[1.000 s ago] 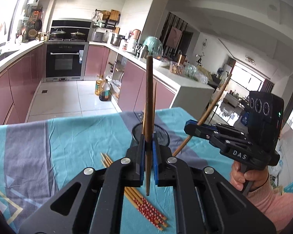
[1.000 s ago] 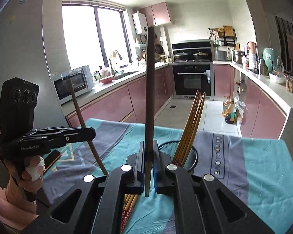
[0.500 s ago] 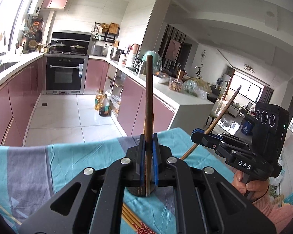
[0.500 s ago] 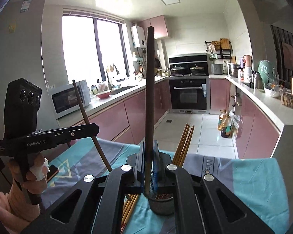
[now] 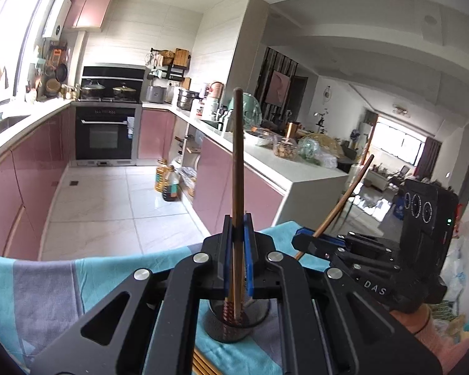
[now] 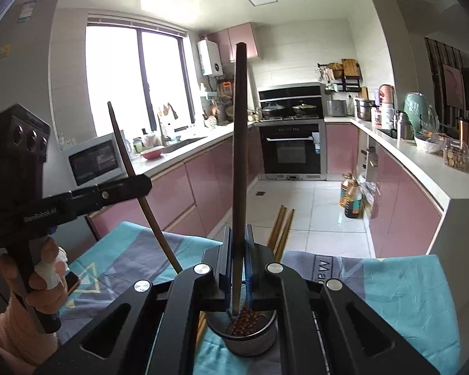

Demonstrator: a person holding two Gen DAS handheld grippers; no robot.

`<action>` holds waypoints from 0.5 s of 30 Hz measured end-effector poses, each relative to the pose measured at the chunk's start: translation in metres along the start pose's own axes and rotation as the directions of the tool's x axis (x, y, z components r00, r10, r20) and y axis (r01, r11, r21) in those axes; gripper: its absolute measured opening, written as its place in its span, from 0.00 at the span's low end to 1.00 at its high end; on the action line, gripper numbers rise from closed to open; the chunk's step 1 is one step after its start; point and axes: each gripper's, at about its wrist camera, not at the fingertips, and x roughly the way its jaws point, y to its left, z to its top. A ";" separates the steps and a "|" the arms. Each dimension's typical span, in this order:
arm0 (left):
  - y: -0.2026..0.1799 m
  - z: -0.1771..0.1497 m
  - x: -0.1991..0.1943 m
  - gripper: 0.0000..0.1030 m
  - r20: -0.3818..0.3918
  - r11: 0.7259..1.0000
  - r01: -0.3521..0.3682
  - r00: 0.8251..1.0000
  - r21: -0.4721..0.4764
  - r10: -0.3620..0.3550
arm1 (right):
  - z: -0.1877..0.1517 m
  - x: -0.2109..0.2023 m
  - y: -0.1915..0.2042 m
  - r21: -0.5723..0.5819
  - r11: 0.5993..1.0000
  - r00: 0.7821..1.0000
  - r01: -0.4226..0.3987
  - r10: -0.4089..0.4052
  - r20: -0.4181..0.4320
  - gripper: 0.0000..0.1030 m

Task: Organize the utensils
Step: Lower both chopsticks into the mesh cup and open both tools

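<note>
Left hand-held gripper (image 5: 237, 256), lower centre of the left wrist view: jaws closed on a slim dark-brown wooden chopstick (image 5: 237, 168), held upright, lower tip just above a dark mesh metal utensil cup (image 5: 222, 328) on the teal-and-grey cloth of the desk (image 5: 47, 287). Right hand-held gripper (image 6: 237, 265), lower centre of the right wrist view: clamped likewise on a second dark wooden chopstick (image 6: 239, 143), near vertical, tip poised at the cup's mouth (image 6: 265, 318). Inside the cup: several light bamboo chopsticks (image 6: 281, 225), leaning toward the right rim, red-patterned ends at the bottom. More bamboo chopsticks flat on the cloth, bottom centre of the left wrist view (image 5: 203, 362).

Handling, as judged: light, stiff, smooth and thin; prone to pivoting or slipping between flat pads. Best taken near the lower third, as here, for tip control. Cup light, likely to tip if nudged sideways.
</note>
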 end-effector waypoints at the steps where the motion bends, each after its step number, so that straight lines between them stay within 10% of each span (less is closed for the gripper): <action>1: -0.001 -0.002 0.005 0.07 -0.013 1.000 -0.002 1.000 0.004 0.002 | 0.000 0.004 -0.002 0.008 1.000 1.000 -0.001 0.002 -0.010 0.06; 15: 0.001 -0.030 0.060 0.07 -0.230 0.996 -0.006 0.973 0.088 0.026 | -0.027 0.048 -0.015 0.068 0.997 0.983 -0.034 0.045 -0.179 0.06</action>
